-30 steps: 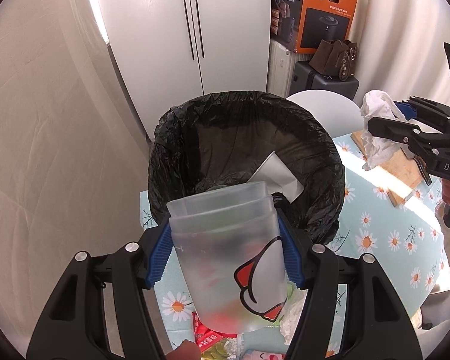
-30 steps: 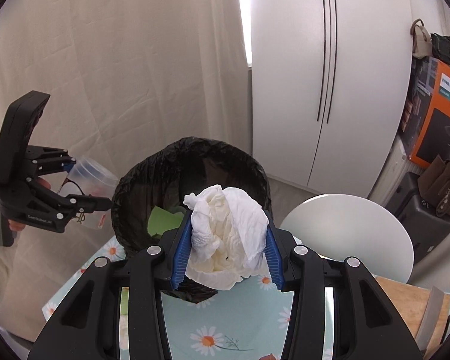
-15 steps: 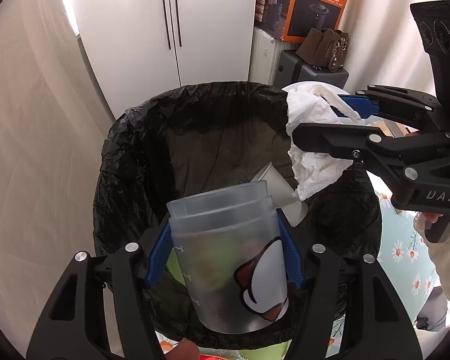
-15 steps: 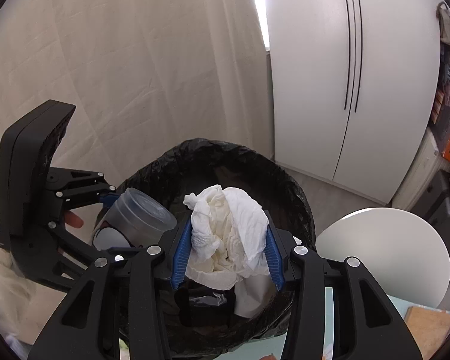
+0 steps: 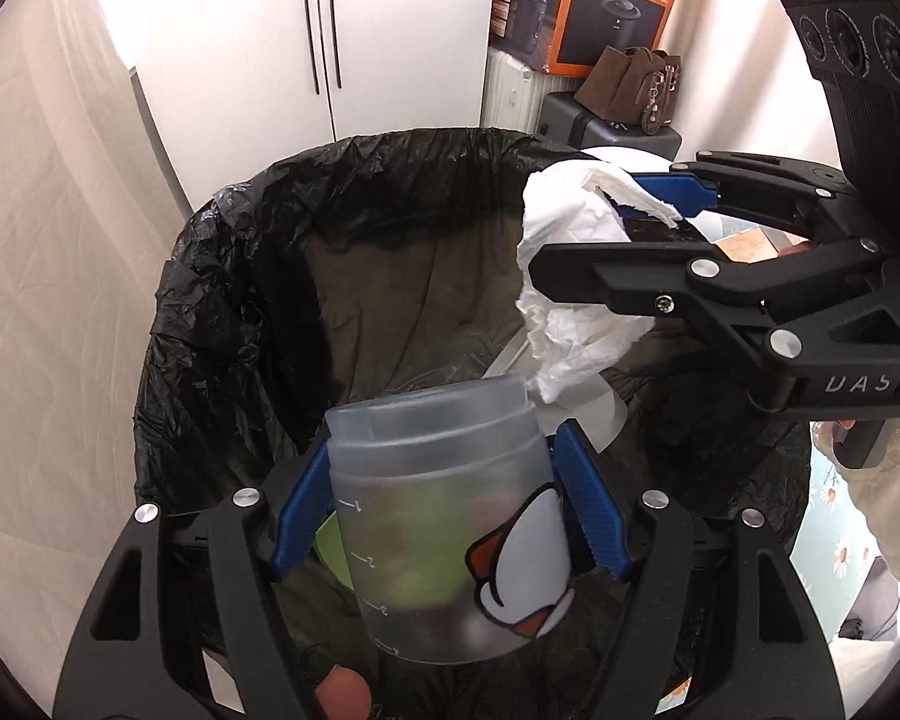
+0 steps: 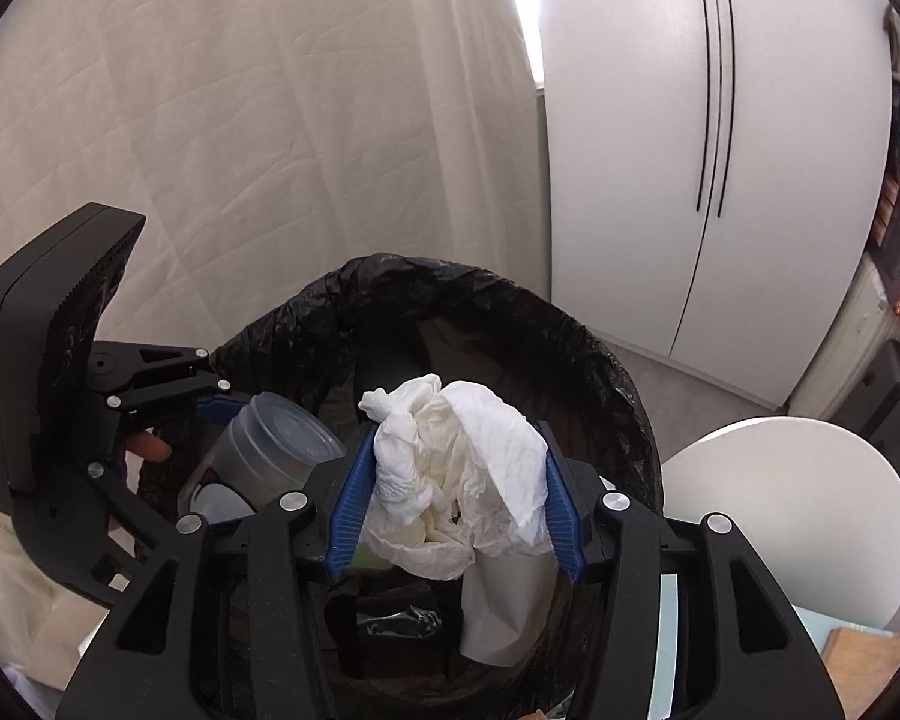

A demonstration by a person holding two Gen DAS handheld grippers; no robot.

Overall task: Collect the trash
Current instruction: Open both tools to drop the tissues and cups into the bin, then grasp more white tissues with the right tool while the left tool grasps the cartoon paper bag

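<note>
Both grippers now over bin (image 5: 222, 324), jaws opening w/ cup (image 5: 444, 516), tissue (image 6: 462, 480) between.

One black-lined round trash bin (image 5: 222, 324), one frosted translucent plastic cup (image 5: 444, 516), one crumpled white paper tissue (image 6: 456, 468), two black blue-padded grippers (image 5: 444, 510) (image 6: 453, 498).

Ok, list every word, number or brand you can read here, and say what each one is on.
"DAS": on the right gripper, letters cut off by its frame.
"1", "2", "3": measure marks on the frosted plastic cup between the left gripper's opening jaws.
Orange cardboard box: white print, too small to read.
Nothing else readable.
</note>
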